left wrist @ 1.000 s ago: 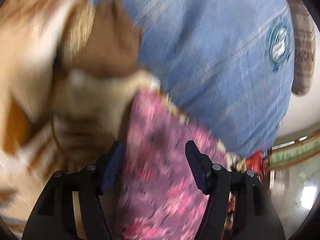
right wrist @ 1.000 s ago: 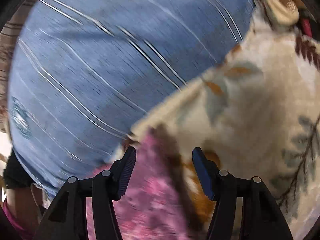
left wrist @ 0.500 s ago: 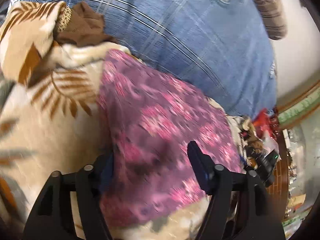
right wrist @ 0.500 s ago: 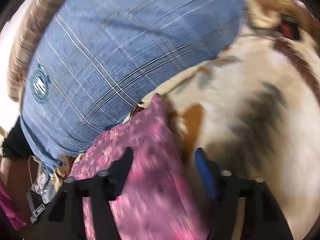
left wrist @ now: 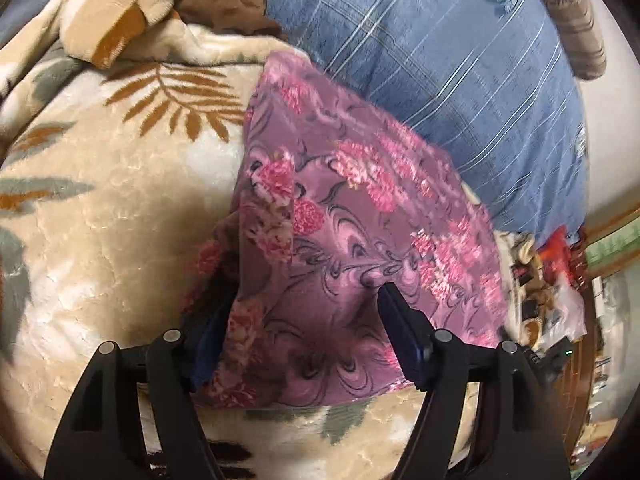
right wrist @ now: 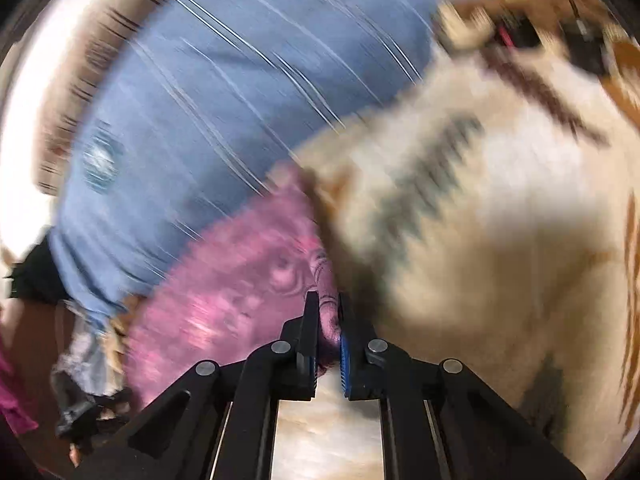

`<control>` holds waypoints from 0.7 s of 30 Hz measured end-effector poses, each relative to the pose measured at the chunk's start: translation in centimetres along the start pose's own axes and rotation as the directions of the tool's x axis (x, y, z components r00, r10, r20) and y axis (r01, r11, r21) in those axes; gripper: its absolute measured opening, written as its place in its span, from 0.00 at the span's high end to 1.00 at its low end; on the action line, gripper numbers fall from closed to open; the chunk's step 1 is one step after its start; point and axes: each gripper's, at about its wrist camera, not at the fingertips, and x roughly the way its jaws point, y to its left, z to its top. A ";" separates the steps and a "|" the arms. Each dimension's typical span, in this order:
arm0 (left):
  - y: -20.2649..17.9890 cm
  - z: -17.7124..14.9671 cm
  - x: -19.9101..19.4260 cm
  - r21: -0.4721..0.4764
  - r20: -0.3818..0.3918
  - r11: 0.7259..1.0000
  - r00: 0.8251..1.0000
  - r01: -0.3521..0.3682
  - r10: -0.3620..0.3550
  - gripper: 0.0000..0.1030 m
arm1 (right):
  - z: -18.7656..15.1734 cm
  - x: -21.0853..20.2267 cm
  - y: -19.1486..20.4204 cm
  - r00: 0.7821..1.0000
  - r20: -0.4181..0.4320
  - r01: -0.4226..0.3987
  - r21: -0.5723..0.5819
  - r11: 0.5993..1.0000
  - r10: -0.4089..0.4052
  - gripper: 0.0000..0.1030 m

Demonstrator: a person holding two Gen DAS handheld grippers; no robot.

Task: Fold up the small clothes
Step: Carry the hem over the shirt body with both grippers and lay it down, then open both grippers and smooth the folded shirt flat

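Your right gripper (right wrist: 329, 316), wide apart a moment ago, is closing and now pinches the near corner of the pink-purple floral cloth (left wrist: 340, 216), so a fold can begin. Your left gripper (left wrist: 304, 340) tilts downward, jaws wide, straddling the cloth's near edge without pressing. It lies on the cream leaf-patterned blanket (left wrist: 100, 208), its far edge against the blue striped pillow (left wrist: 460, 60).

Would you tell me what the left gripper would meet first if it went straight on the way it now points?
Most likely the pink floral cloth: it already lies between the open left gripper fingers, with the blue checked pillow further on.
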 end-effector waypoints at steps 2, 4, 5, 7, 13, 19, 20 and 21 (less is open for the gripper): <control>0.2 -0.2 -0.8 -0.038 0.009 0.999 1.000 0.007 -0.007 0.30 | 0.0 -0.9 0.8 0.999 0.031 0.013 -0.029 0.999 -0.012 0.83; 0.0 -0.2 -1.8 -0.053 0.036 0.998 0.999 0.034 -0.032 0.30 | 0.0 -2.3 2.1 0.990 0.118 0.091 -0.074 0.993 -0.082 0.79; -0.7 -0.2 -2.3 -0.044 0.053 0.998 0.998 0.048 -0.045 0.30 | 0.0 -3.0 2.5 0.984 0.160 0.091 -0.083 0.992 -0.076 0.74; -3.1 0.3 -3.4 0.021 0.095 0.999 0.995 0.032 -0.034 0.30 | 0.4 -4.1 4.0 0.972 0.233 0.042 -0.111 0.993 -0.015 0.58; -8.7 1.7 -1.1 0.155 0.140 0.983 0.987 -0.100 0.079 0.24 | 1.0 -2.1 10.4 0.959 0.281 0.050 -0.313 0.948 0.042 0.33; -6.6 0.9 5.2 0.171 0.097 0.941 0.955 -0.292 0.279 0.17 | -1.7 6.1 12.1 0.957 0.157 0.289 -0.501 0.815 -0.243 0.23; -7.2 0.3 5.2 0.218 0.138 0.923 0.946 -0.318 0.294 0.15 | -1.9 6.4 12.9 0.953 0.147 0.302 -0.534 0.790 -0.265 0.12; -7.8 -0.2 5.7 0.260 0.143 0.899 0.935 -0.352 0.324 0.12 | -2.3 6.9 13.3 0.950 0.139 0.307 -0.562 0.768 -0.278 0.08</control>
